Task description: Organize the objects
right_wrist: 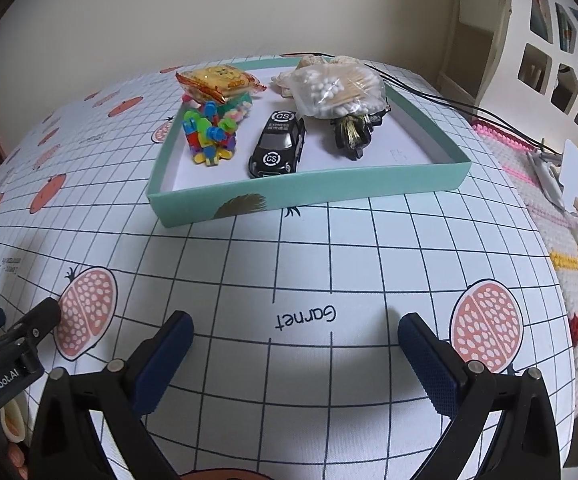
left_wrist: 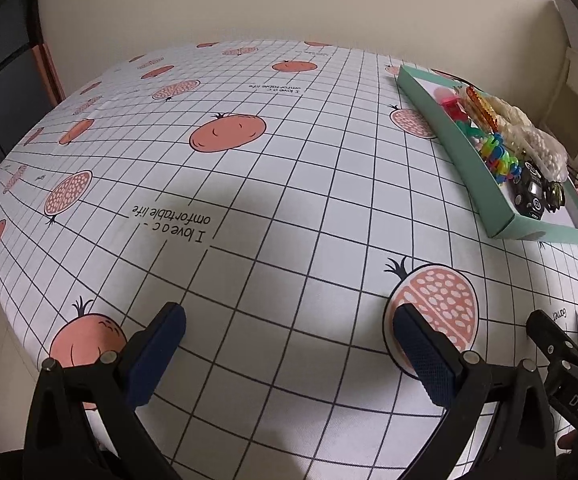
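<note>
Beyond both released, empty grippers [left_wrist: 289,356] [right_wrist: 295,360], teal tray [right_wrist: 309,196] (toy car [right_wrist: 277,145], cotton swabs [right_wrist: 337,90]), cables [right_wrist: 469,108] behind.

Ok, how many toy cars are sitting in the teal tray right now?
1. The black toy car sits mid-tray, near the front wall of the teal tray, between the colourful plastic pieces and the cotton swab bag. That bag could hide something beneath it.

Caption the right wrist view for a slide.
Open right claw faces a teal tray holding a toy car, blocks and cotton swabs.
</note>
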### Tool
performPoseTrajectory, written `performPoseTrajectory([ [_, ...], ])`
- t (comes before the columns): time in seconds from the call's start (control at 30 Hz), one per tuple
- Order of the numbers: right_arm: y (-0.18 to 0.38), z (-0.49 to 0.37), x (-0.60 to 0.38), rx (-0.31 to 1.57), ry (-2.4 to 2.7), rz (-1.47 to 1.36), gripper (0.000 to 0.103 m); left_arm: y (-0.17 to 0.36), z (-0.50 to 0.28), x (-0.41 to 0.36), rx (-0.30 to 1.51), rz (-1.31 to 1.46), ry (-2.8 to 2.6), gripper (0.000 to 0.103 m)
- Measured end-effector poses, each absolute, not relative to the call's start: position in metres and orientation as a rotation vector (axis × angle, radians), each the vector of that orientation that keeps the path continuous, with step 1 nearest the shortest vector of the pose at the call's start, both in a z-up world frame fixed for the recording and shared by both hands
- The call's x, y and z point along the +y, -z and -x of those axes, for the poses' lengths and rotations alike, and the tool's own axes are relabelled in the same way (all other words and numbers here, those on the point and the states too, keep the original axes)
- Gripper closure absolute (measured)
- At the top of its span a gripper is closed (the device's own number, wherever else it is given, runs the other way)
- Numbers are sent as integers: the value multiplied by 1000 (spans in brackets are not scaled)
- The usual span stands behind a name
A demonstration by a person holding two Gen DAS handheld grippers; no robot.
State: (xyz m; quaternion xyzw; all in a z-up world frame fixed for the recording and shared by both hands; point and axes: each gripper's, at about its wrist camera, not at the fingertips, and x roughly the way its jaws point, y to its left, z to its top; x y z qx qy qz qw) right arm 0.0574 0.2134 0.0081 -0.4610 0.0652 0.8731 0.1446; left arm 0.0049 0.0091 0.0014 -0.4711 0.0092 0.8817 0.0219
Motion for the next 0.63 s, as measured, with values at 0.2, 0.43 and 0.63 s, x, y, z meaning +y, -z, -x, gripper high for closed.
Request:
performPoseTrajectory([
  [0.2, -8, -58, 213, 191, -2511, 1321, 0, -1, -3, 10, 22, 1464, -2740, 0],
  [0.43, -8, -58, 213, 191, -2512, 1322, 0, -1, -4, 10, 25, 1463, -2738, 0],
  [0.63, -9, -59, 214, 192, -2510, 1320, 0, -2, -4, 9, 23, 1465, -2739, 0],
])
